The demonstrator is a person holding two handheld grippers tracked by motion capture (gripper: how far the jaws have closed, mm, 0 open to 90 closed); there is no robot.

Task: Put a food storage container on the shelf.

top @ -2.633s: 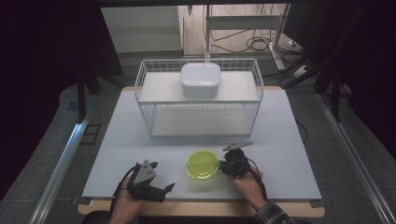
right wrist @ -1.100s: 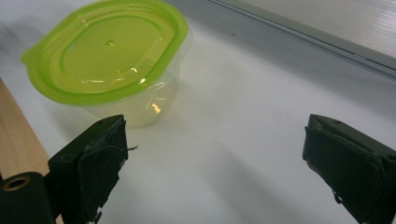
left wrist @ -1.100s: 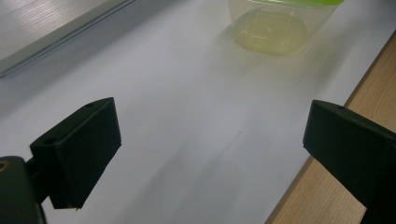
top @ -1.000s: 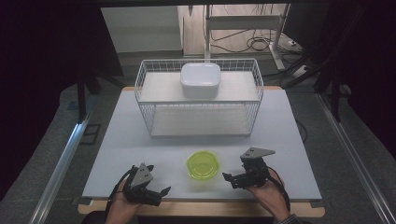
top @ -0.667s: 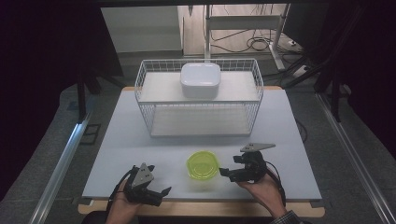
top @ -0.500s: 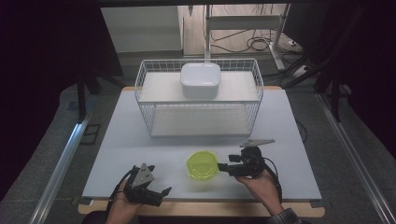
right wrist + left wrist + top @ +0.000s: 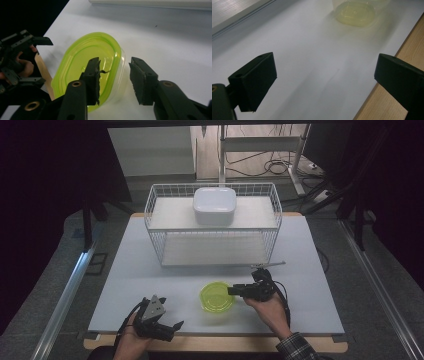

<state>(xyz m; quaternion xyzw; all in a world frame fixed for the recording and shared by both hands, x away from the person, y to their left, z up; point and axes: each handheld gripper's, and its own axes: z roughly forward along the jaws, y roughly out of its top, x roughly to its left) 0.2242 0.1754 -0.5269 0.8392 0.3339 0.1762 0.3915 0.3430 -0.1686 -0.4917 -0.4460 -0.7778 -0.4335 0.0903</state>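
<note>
The yellow-green container [image 7: 217, 298] is seen standing upright on the white table top [image 7: 150, 270], near the front edge and roughly midway between the two hands, well in front of the wire basket [image 7: 215, 227] in which a white box [image 7: 214, 205] rests. In the right gripper view the container [image 7: 87, 67] is shown straddled at its near rim: one jaw is placed inside the bowl, the other outside the clear wall. The jaws of the right gripper [image 7: 113, 75] have just been closing, with the rim between them, but a gap is seen beside the outer jaw, so the wall is not yet judged to be pinched. The grasp is therefore taken as begun and not finished; the clamping, the lift and any move toward the basket are judged to be left undone.

The right gripper [image 7: 239, 290] is held low and level, pointed across the table at the container's right side, with the hand behind it and a checked sleeve [image 7: 295, 347] entering from the bottom edge. The left gripper [image 7: 167, 327] is rested near the front edge of the table, well apart from the container, its jaws spread wide over bare table top in the left gripper view [image 7: 324, 75], with nothing between them
</note>
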